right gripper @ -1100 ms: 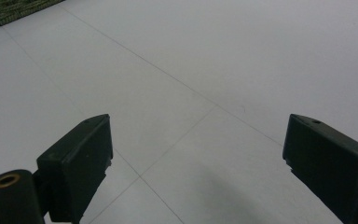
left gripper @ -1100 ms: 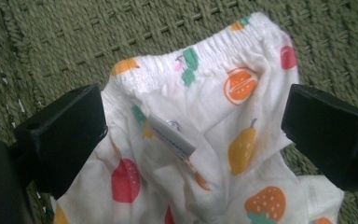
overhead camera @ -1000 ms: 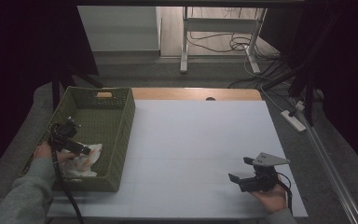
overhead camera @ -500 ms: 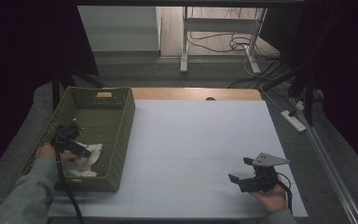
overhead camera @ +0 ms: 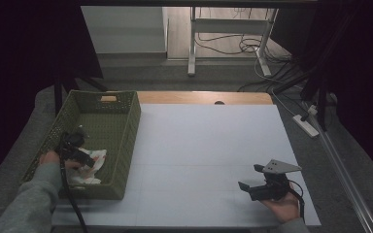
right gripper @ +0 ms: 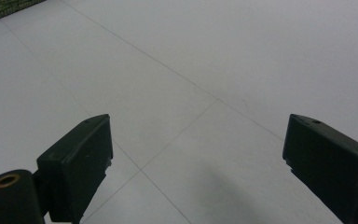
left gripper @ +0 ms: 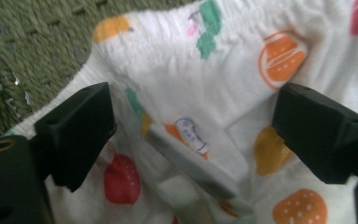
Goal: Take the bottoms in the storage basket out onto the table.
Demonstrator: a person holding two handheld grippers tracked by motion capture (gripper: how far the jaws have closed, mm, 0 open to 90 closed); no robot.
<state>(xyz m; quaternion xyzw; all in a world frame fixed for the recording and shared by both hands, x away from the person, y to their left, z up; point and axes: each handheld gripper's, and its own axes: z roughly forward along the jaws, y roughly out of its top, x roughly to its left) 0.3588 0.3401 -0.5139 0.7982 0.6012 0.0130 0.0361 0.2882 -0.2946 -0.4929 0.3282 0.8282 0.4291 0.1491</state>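
A white cloth [overhead camera: 91,171] printed with orange, red and green shapes lies crumpled in the near end of a green woven basket [overhead camera: 128,141]. My left gripper [overhead camera: 90,161] reaches down into the basket onto it. In the left gripper view the cloth [left gripper: 223,88] bunches between the wide-set jaws of the left gripper [left gripper: 193,135]. The jaws have just been closing, with a raised fold between them, and the pads do not visibly press on it. My right gripper [overhead camera: 250,177] rests open in a hand at the table's near right, and nothing lies between the jaws of the right gripper [right gripper: 196,163].
The basket stands at the table's left edge, with its handle cut-out [overhead camera: 109,99] at the far end. The white table top [overhead camera: 209,145] spreads between the two hands. Beyond the table are a metal stand [overhead camera: 193,43], cables and a power strip [overhead camera: 307,125] on the floor.
The left gripper has dropped slightly into the basket, down onto the cloth. The right gripper and hand have not moved.
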